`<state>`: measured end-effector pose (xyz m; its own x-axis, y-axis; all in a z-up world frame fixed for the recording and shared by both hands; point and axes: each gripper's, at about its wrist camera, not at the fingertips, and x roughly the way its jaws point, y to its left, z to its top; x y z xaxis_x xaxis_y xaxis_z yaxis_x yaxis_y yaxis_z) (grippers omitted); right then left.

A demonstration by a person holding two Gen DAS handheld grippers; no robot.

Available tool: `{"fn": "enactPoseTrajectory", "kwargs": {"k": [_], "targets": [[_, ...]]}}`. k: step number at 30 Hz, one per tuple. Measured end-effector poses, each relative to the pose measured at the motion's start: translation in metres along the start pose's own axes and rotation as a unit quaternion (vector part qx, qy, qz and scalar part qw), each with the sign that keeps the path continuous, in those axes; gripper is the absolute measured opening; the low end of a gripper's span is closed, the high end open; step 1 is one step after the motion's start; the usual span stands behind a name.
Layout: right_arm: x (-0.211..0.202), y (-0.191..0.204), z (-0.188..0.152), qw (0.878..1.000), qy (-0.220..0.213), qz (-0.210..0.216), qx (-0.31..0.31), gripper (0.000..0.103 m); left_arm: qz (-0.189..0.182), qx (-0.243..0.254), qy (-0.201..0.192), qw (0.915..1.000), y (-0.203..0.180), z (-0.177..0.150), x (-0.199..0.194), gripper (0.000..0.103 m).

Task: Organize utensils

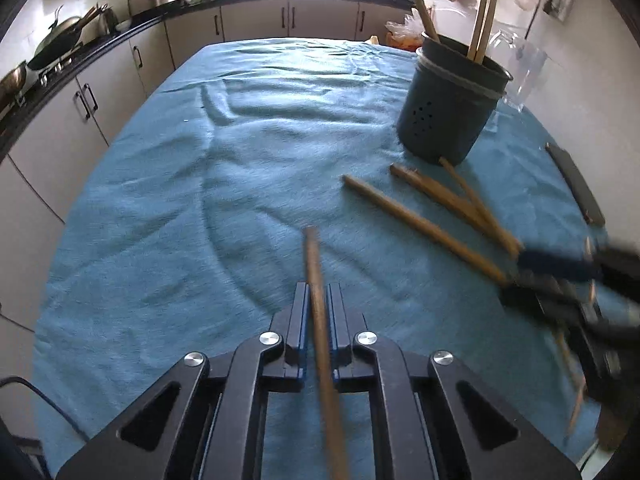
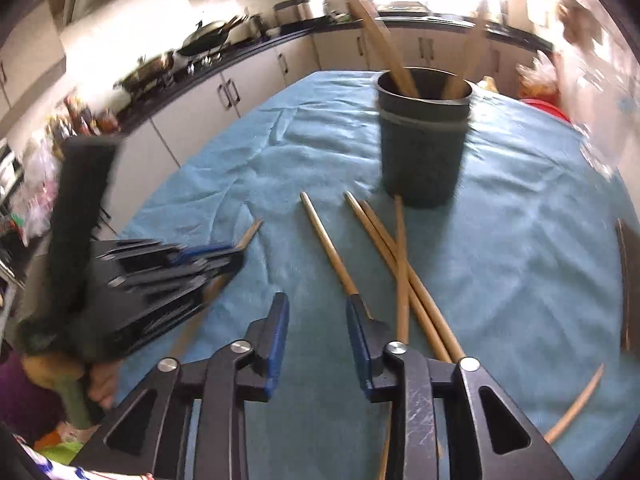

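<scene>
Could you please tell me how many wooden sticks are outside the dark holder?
6: four fanned sticks before the holder, one curved stick near the right edge of the cloth, one held stick in the left gripper. Others may be hidden beneath the grippers.

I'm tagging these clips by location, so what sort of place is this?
Most likely a home kitchen: a wok sits on the stove, cupboards run under a dark counter, and a utensil holder stands on the cloth-covered table.

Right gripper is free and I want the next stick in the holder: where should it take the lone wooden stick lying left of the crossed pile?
Grip the lone stick mid-shaft, coming from above with the right gripper and its fingers either side. It lies flat on the blue cloth, clear of the crossed sticks there, its far end pointing towards the holder.
</scene>
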<state>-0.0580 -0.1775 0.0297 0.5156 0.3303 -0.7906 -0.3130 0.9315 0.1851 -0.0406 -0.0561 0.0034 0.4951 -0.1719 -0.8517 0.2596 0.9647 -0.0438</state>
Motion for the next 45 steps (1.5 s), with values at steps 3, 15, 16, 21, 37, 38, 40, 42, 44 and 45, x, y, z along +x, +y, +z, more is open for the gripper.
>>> {"fn": "enactPoseTrajectory", "kwargs": {"k": [3,15,16,21,37,38,40,42,44,45], "targets": [[0.020,0.006,0.010,0.999,0.016,-0.025,-0.026,0.036,-0.012,0.000,0.002,0.9999,0.016,-0.006,-0.005,0.008],[0.038,-0.009,0.008,0.986,0.118,0.043,0.114,0.018,-0.062,-0.036,0.005,0.9974,0.045,-0.008,-0.007,0.009],[0.037,-0.008,0.003,0.982,0.128,0.053,0.130,0.018,-0.067,-0.040,0.006,0.9969,0.047,-0.008,-0.007,0.009],[0.035,0.008,0.002,0.991,0.111,0.004,0.072,0.020,-0.082,-0.049,0.007,0.9954,0.050,-0.006,-0.005,0.009],[0.075,0.065,0.044,0.984,0.125,-0.031,-0.119,0.011,-0.093,-0.059,0.015,0.9938,0.056,0.005,0.002,0.009],[0.074,0.062,0.044,0.986,0.121,-0.022,-0.111,0.008,-0.094,-0.056,0.012,0.9939,0.055,0.005,0.002,0.009],[0.068,0.055,0.044,0.991,0.107,-0.003,-0.086,0.007,-0.096,-0.061,0.008,0.9934,0.056,0.004,0.001,0.008],[0.058,0.054,0.048,0.994,0.081,0.000,-0.074,0.007,-0.094,-0.072,0.004,0.9930,0.058,0.003,-0.003,0.008],[0.040,0.053,0.051,0.997,0.052,0.008,-0.063,0.007,-0.097,-0.084,-0.011,0.9917,0.060,0.003,-0.011,0.007],[0.029,0.052,0.053,0.998,0.035,0.005,-0.060,0.007,-0.101,-0.092,-0.019,0.9905,0.061,0.003,-0.018,0.007]]}}
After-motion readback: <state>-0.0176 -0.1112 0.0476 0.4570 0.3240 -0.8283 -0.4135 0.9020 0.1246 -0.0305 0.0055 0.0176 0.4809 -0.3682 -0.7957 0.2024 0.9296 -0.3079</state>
